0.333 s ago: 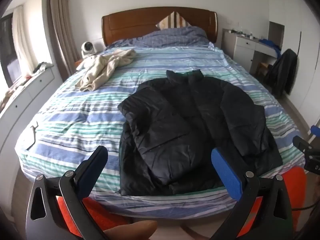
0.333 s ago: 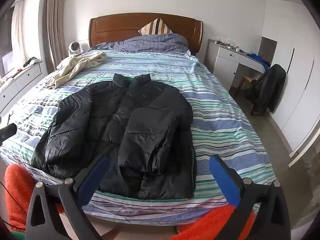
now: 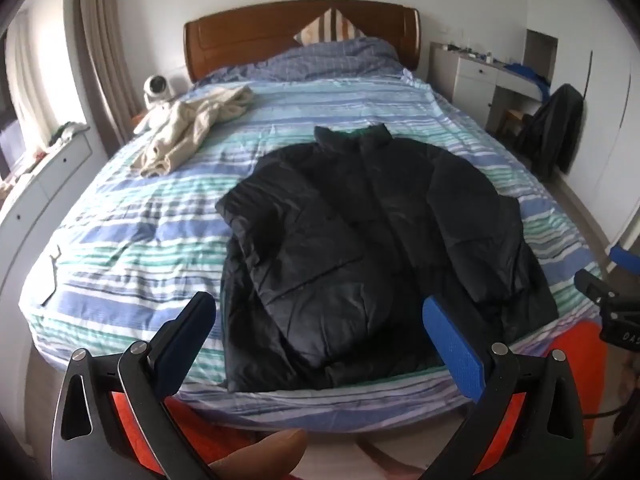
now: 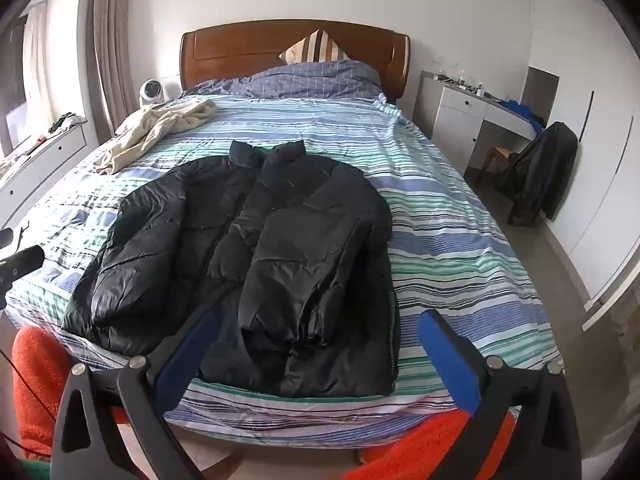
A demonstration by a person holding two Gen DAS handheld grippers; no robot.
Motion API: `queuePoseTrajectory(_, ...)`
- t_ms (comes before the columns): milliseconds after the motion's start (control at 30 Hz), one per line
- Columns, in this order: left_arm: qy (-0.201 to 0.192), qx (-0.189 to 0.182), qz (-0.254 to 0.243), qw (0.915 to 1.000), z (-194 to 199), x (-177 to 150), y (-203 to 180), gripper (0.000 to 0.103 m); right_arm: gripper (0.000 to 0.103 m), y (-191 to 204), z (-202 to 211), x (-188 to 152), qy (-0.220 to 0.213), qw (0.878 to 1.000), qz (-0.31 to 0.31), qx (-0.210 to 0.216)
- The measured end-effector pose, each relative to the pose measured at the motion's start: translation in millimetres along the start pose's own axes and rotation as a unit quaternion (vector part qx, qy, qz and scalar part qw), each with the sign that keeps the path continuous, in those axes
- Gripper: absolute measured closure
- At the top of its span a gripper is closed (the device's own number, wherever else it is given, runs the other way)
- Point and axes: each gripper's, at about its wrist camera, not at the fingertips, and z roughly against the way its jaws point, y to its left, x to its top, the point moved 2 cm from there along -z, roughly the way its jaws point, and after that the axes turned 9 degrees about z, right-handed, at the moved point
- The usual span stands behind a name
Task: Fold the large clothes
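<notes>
So here's where I'm at: standing at the foot of the bed (image 4: 460, 216) with a claw in each hand, and both are empty. My left gripper (image 3: 320, 340) has its jaws spread as wide as they go, nothing between them, and my right gripper (image 4: 320, 352) is the same, wide open and pointed down at the jacket without touching it.

The black puffer jacket (image 4: 248, 248) lies flat near the foot edge, collar at 12 o'clock toward the headboard (image 4: 248, 44), hem at 6 o'clock toward me. One sleeve (image 4: 304, 280) is already folded in over the front on my right side. The other sleeve (image 4: 132, 248) sticks out toward 8 o'clock in the right wrist view.

What worries me from here:
- The shell looks slick and puffy. If I pinch only the top layer of that loose sleeve, I reckon it slides out mid-fold or springs back open.
- The hem sits right at the mattress edge. Dragging instead of lifting could pull the whole thing off onto the floor.
- Grabbing too deep could catch the striped duvet (image 3: 132, 240) too and bunch it under the fold.
- Bumping the folded sleeve while reaching across would undo it.

The cream garment (image 3: 192, 132) up at 10 o'clock is well apart, so no trouble there.
</notes>
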Motion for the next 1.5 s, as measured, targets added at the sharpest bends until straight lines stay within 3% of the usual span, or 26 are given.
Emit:
queuePoseTrajectory(133, -0.01, 0.014, -0.014, 0.9998, 1, -3, -2, 0.0, 0.0, 5, 5, 2, -0.007, 1.0, 0.015, -0.001)
queuePoseTrajectory(467, -0.004, -0.001, 0.01, 0.9999, 4, 0, 5, 0.0, 0.0, 11, 4, 2, -0.003, 1.0, 0.019, 0.003)
queuePoseTrajectory(1500, -0.017, 0.018, 0.007, 0.9997, 11, -2, 8, 0.0, 0.0, 16, 6, -1, -0.006, 1.0, 0.023, 0.007)
